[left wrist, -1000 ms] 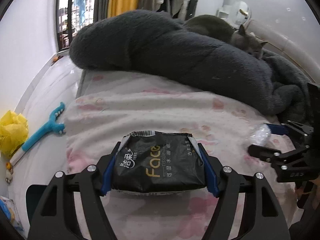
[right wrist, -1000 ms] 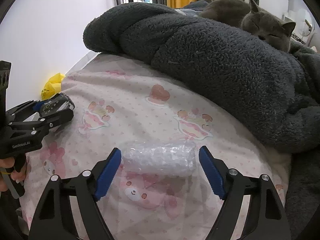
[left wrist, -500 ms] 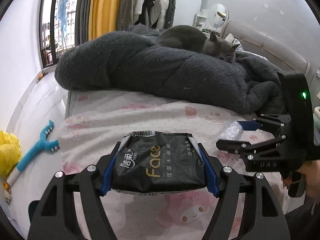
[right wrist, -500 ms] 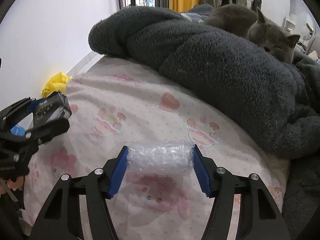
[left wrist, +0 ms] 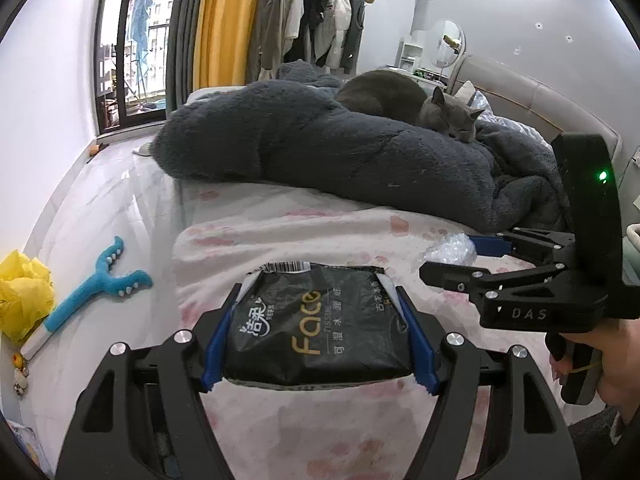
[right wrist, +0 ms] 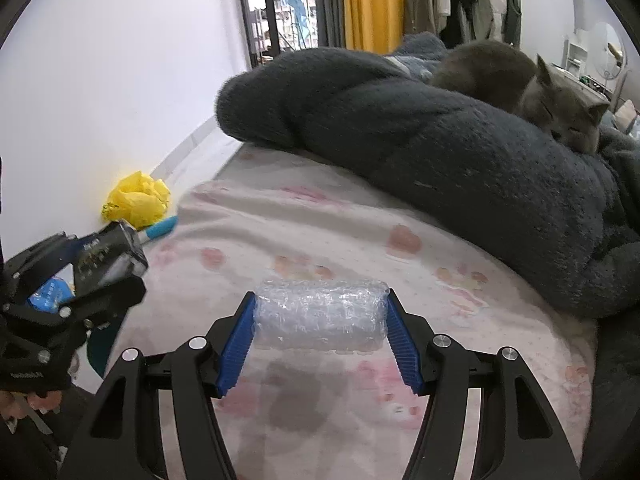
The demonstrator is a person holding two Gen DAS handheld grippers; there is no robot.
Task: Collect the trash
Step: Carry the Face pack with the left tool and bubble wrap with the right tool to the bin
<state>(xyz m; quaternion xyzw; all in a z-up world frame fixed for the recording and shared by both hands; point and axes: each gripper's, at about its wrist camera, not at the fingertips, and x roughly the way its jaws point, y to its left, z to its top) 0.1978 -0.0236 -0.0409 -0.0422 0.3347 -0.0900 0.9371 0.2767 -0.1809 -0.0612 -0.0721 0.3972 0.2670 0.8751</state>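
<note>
Both tongs have lifted up off the pink bed sheet (right wrist: 304, 216). The left gripper (left wrist: 318, 332) squeezes a black tissue pack (left wrist: 320, 328). The right gripper (right wrist: 320, 322) has closed on a bubble wrap roll (right wrist: 320, 312). A grey cat (left wrist: 404, 104) sleeps on the blanket (left wrist: 320, 148) behind.

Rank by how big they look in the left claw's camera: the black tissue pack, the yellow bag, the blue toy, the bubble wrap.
1. black tissue pack, though it is nearest the camera
2. blue toy and yellow bag, too alike to rank
3. bubble wrap
</note>
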